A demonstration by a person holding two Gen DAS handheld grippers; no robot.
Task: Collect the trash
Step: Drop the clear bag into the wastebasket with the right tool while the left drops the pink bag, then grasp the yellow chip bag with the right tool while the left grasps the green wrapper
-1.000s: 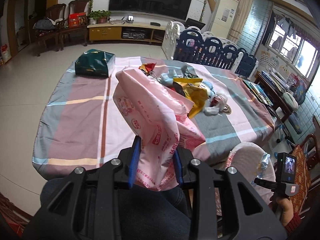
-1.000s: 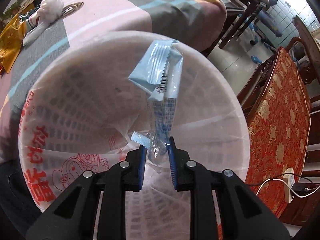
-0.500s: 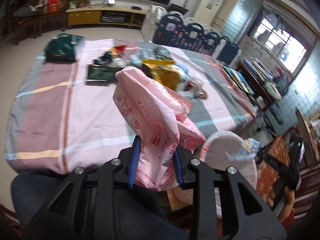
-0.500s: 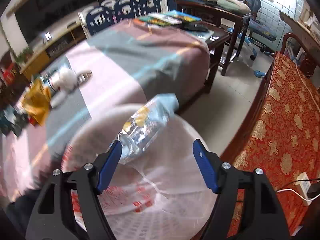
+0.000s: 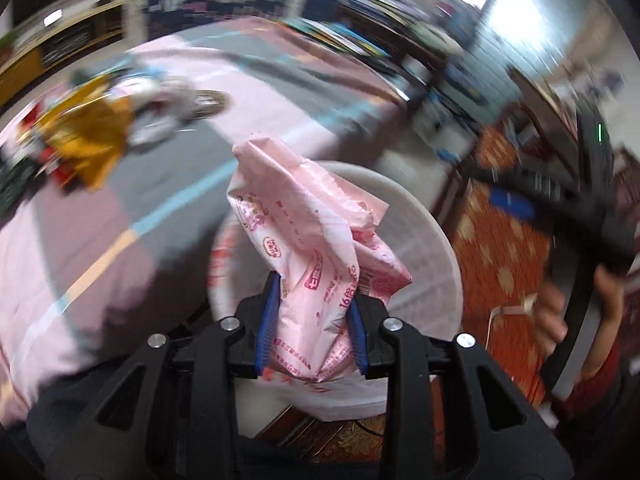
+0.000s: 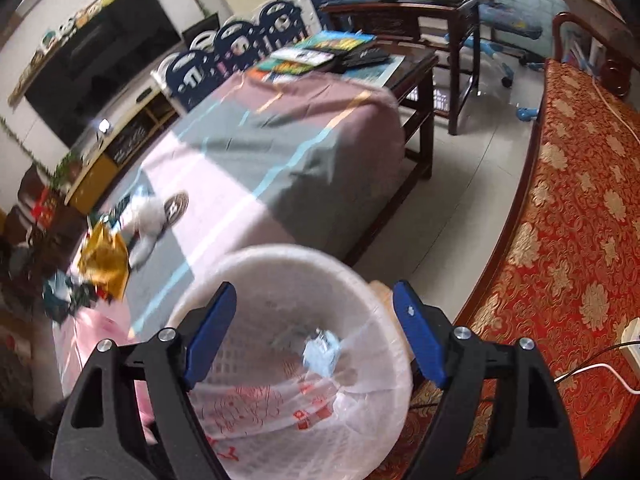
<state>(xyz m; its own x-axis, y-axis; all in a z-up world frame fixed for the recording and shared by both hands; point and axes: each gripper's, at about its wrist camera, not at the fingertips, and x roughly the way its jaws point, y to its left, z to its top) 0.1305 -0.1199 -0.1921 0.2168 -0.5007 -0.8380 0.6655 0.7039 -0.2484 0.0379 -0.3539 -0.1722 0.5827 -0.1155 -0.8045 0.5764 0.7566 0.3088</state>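
My left gripper point(image 5: 313, 292) grips a crumpled pink plastic bag point(image 5: 312, 232) between its blue pads, and its jaws are opening a little. The bag hangs right above a white lined trash basket point(image 5: 432, 240). My right gripper point(image 6: 316, 292) hovers over the same basket point(image 6: 372, 308), jaws still opening wide, nothing between them. A blue-and-clear wrapper point(image 6: 320, 354) lies inside the basket. More trash, with a gold foil bag point(image 6: 104, 260) among it, is piled on the cloth-covered table point(image 6: 280, 152). That gold foil bag point(image 5: 88, 136) appears blurred in the left wrist view.
A red patterned bench point(image 6: 580, 240) runs along the right of the basket, with a power strip point(image 6: 632, 344) and cable on it. A dark wooden side table point(image 6: 412, 76) with books stands behind the covered table. A person's hand point(image 5: 556, 316) holds the right gripper.
My left gripper swung from over the table to above the basket with the pink bag. My right gripper opened, dropped the wrapper into the basket, and rose.
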